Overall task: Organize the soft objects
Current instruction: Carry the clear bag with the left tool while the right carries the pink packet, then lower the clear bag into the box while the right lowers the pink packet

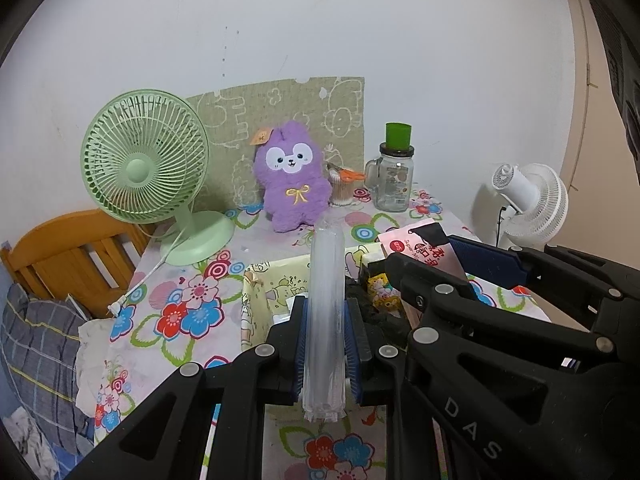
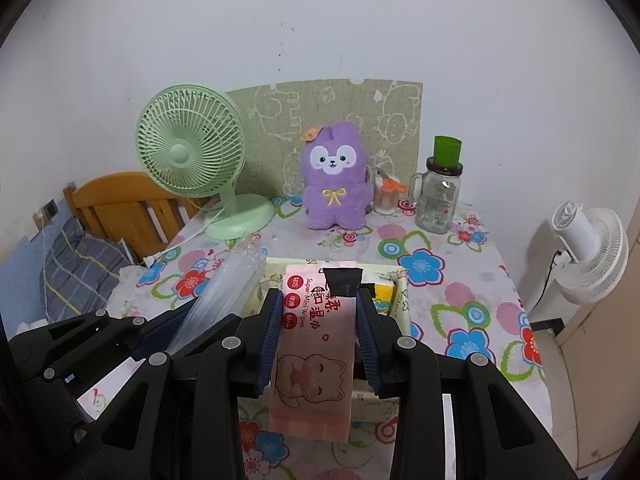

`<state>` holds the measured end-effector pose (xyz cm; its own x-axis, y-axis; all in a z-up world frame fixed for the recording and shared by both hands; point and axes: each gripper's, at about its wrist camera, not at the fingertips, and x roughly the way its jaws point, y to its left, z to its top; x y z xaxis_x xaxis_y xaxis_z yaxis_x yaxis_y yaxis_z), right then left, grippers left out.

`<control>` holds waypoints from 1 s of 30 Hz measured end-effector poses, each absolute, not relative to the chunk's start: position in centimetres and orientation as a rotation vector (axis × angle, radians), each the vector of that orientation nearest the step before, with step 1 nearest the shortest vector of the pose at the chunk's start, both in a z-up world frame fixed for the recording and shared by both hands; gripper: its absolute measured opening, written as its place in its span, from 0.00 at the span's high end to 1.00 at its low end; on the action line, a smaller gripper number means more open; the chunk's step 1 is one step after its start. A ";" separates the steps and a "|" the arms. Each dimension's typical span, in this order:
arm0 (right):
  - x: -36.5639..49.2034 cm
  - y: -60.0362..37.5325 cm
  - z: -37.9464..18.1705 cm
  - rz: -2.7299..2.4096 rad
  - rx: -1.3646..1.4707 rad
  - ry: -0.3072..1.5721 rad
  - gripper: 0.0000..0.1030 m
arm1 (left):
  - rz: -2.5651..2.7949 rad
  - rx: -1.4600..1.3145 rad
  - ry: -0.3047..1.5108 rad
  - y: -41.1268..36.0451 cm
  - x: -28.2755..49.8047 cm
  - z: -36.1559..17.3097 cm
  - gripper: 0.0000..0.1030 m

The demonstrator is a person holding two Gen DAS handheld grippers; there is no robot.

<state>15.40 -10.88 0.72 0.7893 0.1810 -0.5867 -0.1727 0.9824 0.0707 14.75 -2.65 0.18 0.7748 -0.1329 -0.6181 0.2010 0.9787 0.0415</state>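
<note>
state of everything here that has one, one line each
left gripper: shut on the clear plastic pack, held above the box
right gripper: shut on the pink wipes pack, above the box
fabric box: open top, things inside
green fan: upright, blades blurred, unplugged, plug on the tablecloth
purple plush: upright against the board
glass jar: upright, lidded

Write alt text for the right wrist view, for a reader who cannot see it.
The right gripper holds a pink wet-wipes packet with a cat drawing between its jaws, above a pale yellow fabric storage box on a floral tablecloth. Behind stand a purple plush toy, a green desk fan and a glass jar mug.
</note>
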 end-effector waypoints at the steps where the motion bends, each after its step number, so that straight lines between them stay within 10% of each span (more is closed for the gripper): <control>1: 15.8 -10.9 0.5 0.191 0.015 0.640 0.62 | -0.179 0.106 0.664 -2.6 15.0 0.0 0.84; 18: 20.4 -10.8 -2.5 0.205 0.018 0.726 0.62 | -0.164 0.097 0.750 -2.2 19.5 -3.3 0.82; 30: 22.9 -10.3 -4.7 0.217 0.020 0.775 0.62 | -0.160 0.086 0.777 -1.7 21.0 -4.8 0.52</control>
